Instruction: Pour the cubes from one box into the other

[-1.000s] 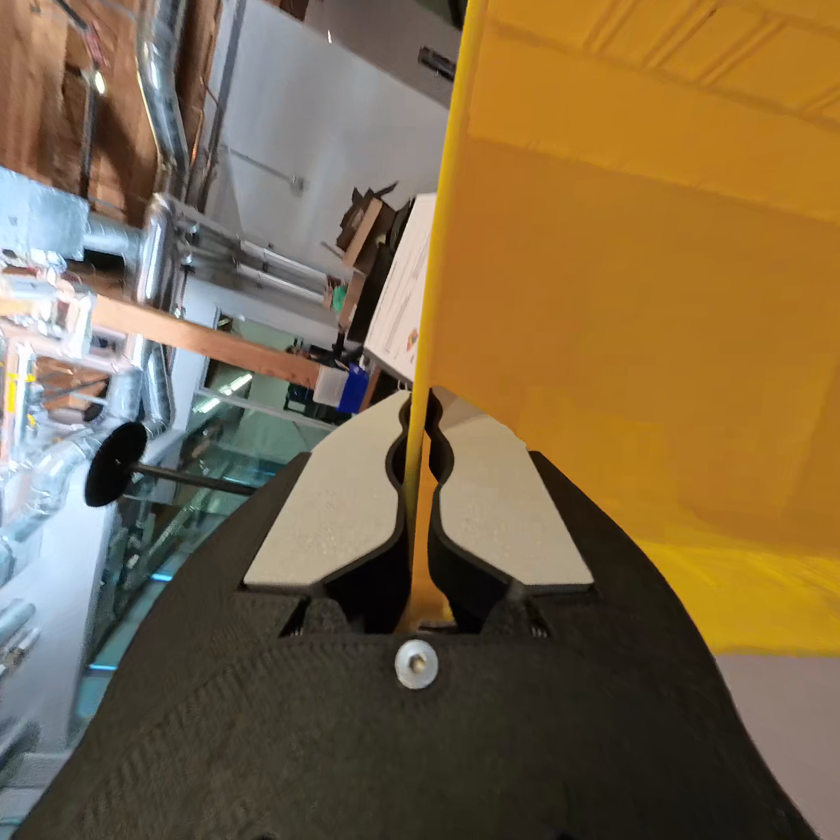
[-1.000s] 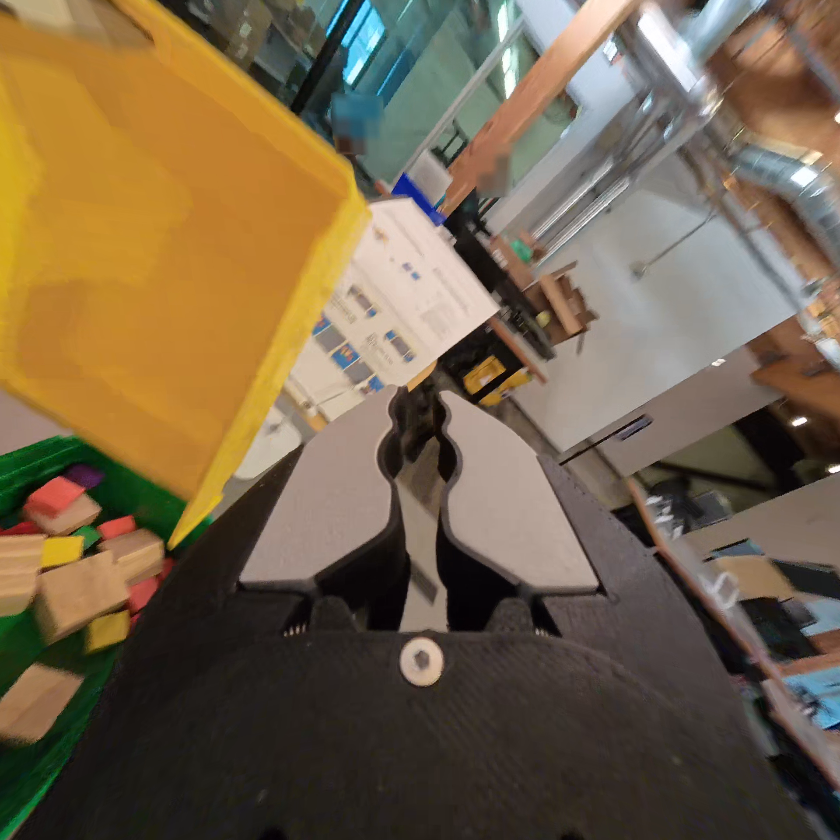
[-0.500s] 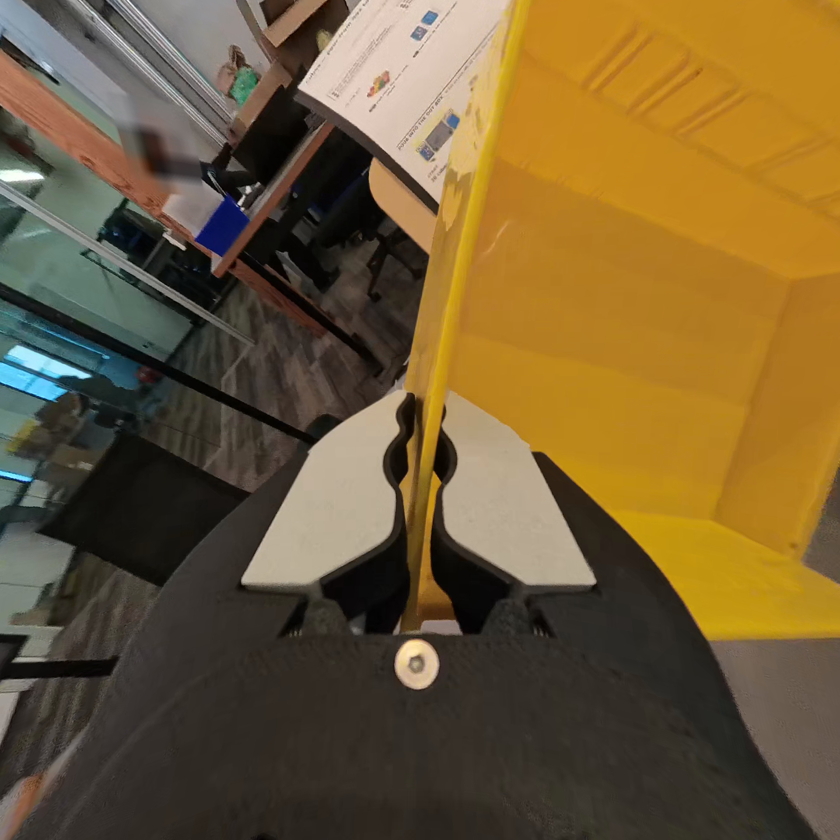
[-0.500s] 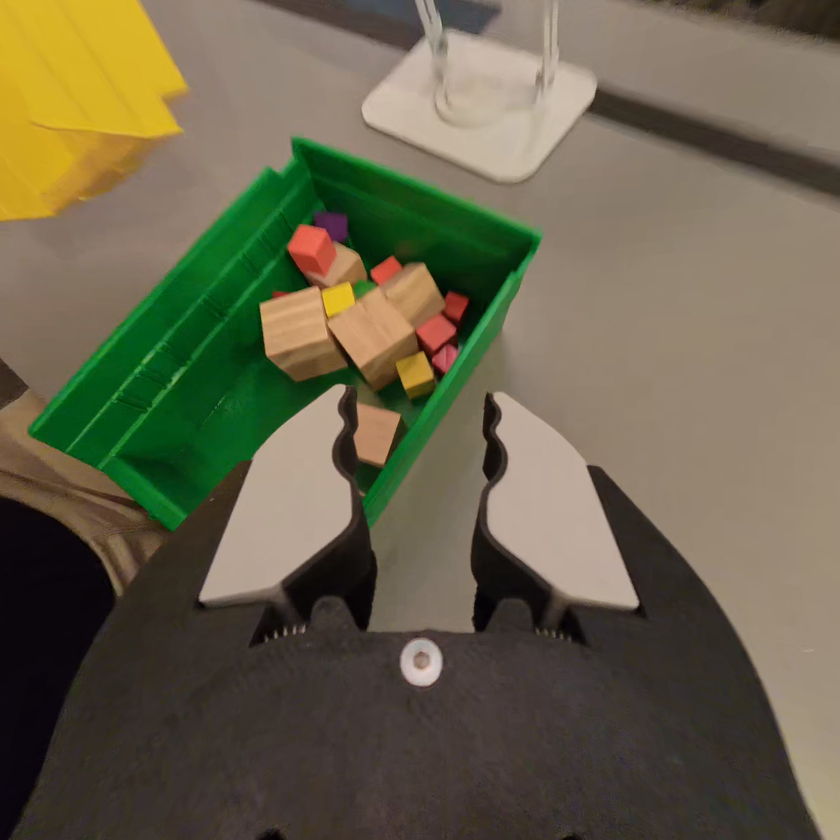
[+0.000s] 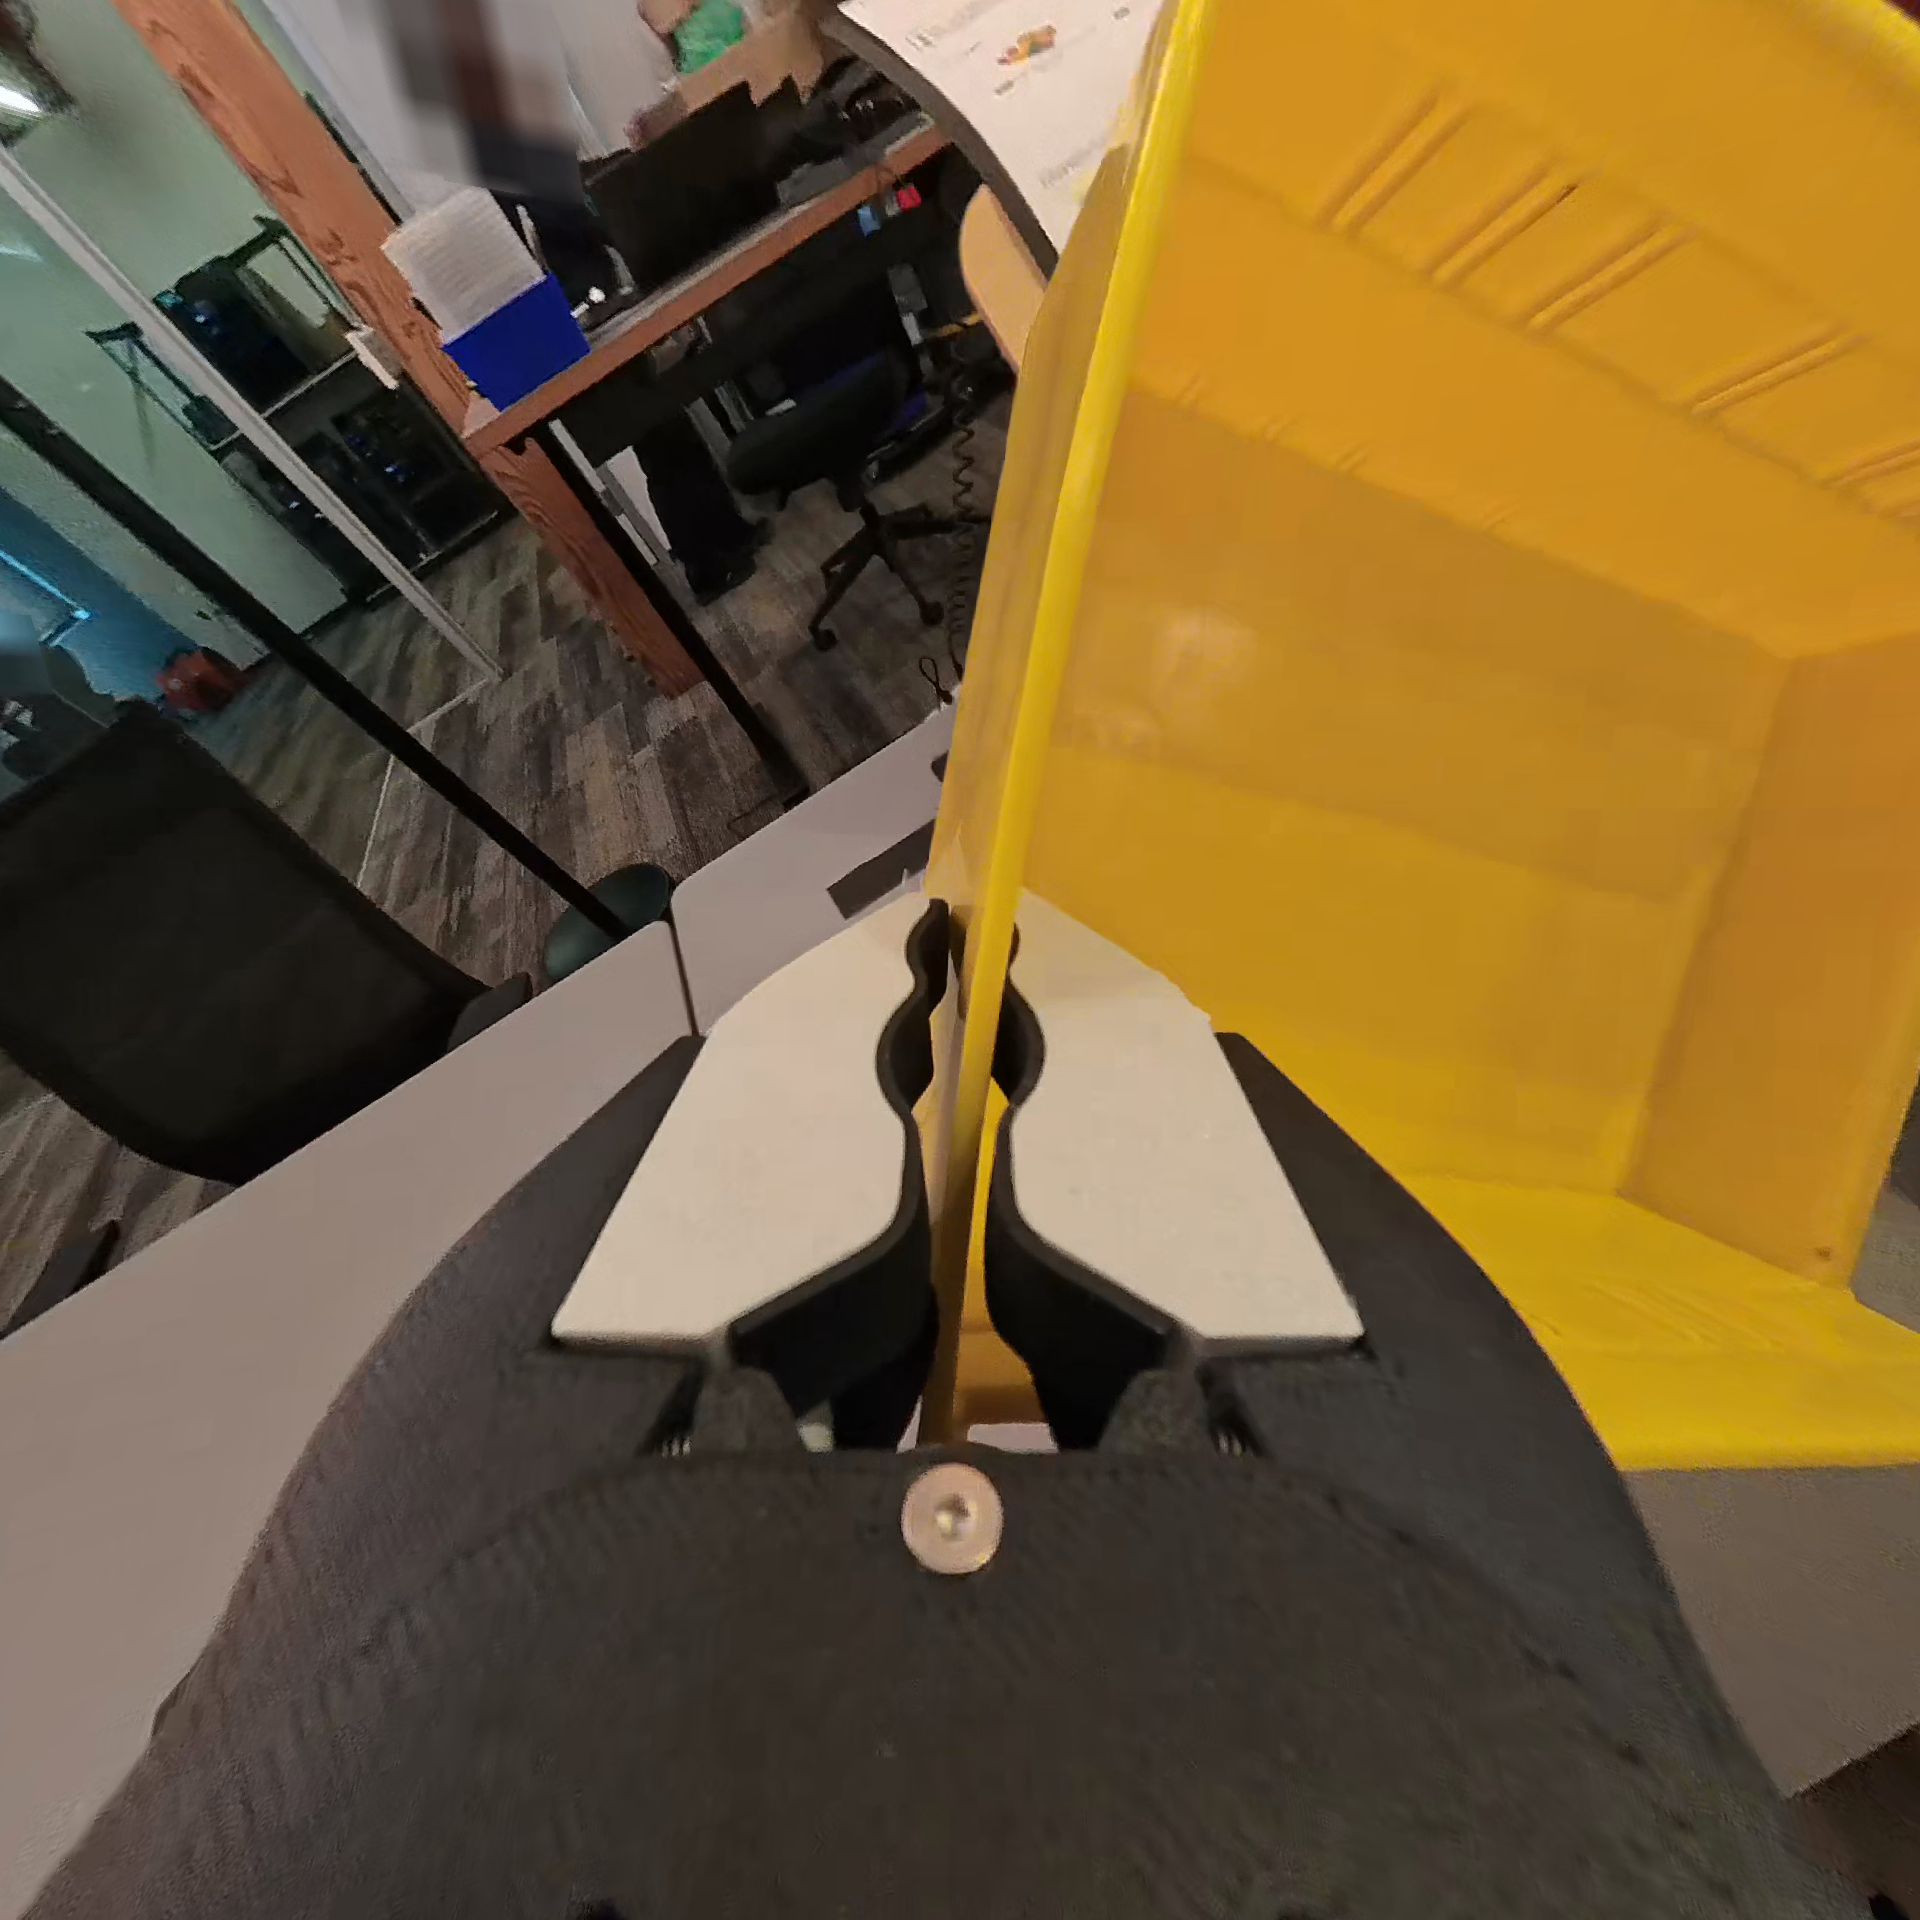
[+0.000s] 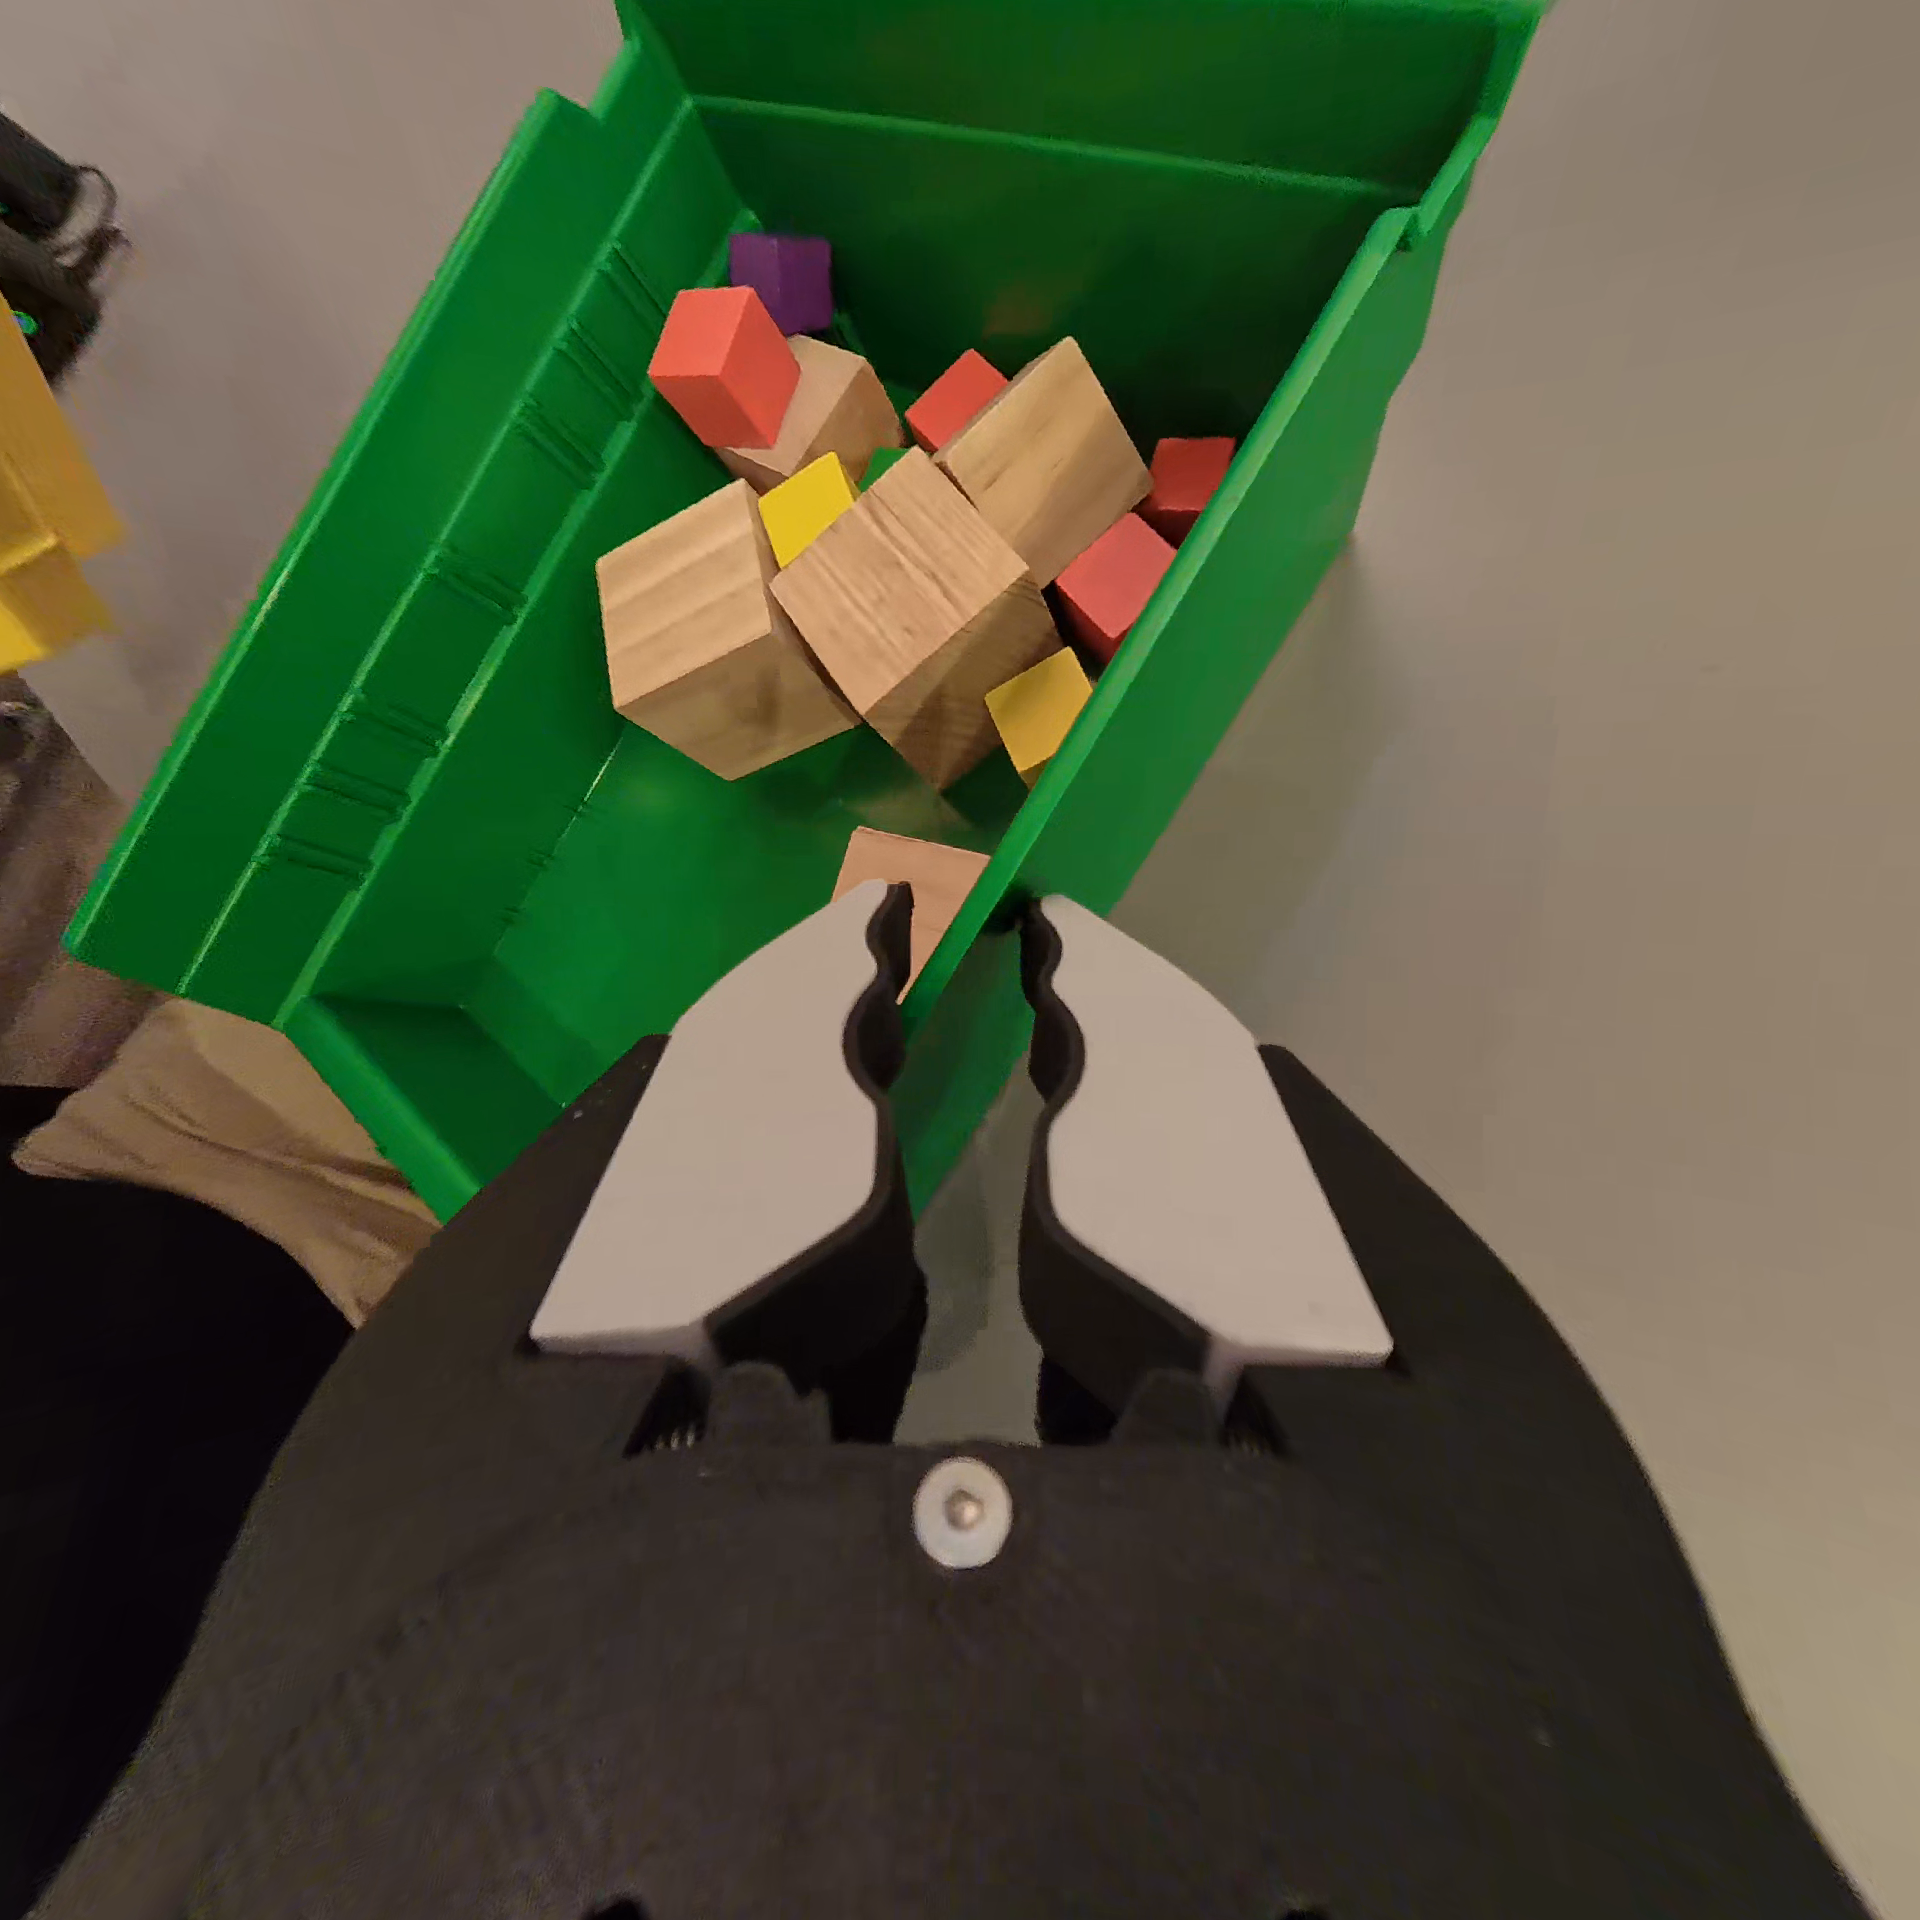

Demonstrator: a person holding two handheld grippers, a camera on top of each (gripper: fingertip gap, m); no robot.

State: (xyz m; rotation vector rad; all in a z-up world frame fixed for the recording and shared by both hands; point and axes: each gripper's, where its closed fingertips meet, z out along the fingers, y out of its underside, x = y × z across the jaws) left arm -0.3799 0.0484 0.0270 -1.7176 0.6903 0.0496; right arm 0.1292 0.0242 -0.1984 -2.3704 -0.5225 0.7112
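Note:
My left gripper (image 5: 971, 935) is shut on the thin side wall of the yellow box (image 5: 1403, 779), which is empty and held tilted above the grey table. A corner of the yellow box also shows in the right wrist view (image 6: 42, 540). The green box (image 6: 436, 665) stands on the table and holds several cubes: large plain wooden ones (image 6: 904, 592) and small red (image 6: 727, 364), yellow (image 6: 805, 504) and purple (image 6: 779, 275) ones. My right gripper (image 6: 961, 909) is shut on the green box's right wall, one finger inside and one outside.
The grey table (image 6: 1558, 831) runs to the right of the green box. Its edge (image 5: 312, 1195) shows in the left wrist view, with a black chair (image 5: 156, 935) and office desks beyond. A person's beige and black clothing (image 6: 208, 1122) is at the table's near left.
My right gripper swung down to the green box, opened, then closed on its right wall. My left gripper has rotated the empty yellow box and brought it lower, toward the table.

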